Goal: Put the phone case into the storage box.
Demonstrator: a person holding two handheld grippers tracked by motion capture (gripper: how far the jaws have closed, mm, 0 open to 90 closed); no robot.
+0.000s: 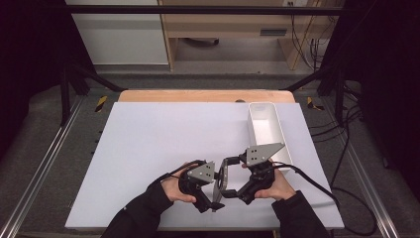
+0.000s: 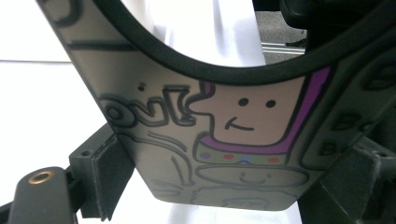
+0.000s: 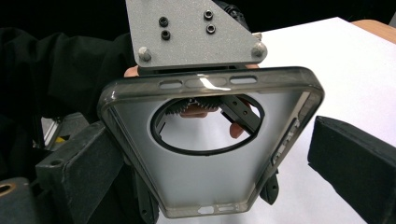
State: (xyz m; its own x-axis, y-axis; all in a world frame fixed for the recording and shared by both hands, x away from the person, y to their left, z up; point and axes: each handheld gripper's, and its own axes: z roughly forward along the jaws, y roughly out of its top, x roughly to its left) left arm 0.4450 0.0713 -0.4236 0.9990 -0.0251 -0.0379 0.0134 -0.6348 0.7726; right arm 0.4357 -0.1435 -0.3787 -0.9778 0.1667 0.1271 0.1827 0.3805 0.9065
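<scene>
A grey phone case [image 1: 218, 179] hung above the white tabletop [image 1: 148, 148], pinched at one edge by the left gripper [image 1: 214, 202]. The right gripper [image 1: 233, 161] stood open around it. With so slight a hold, the case risked twisting or dropping.
</scene>
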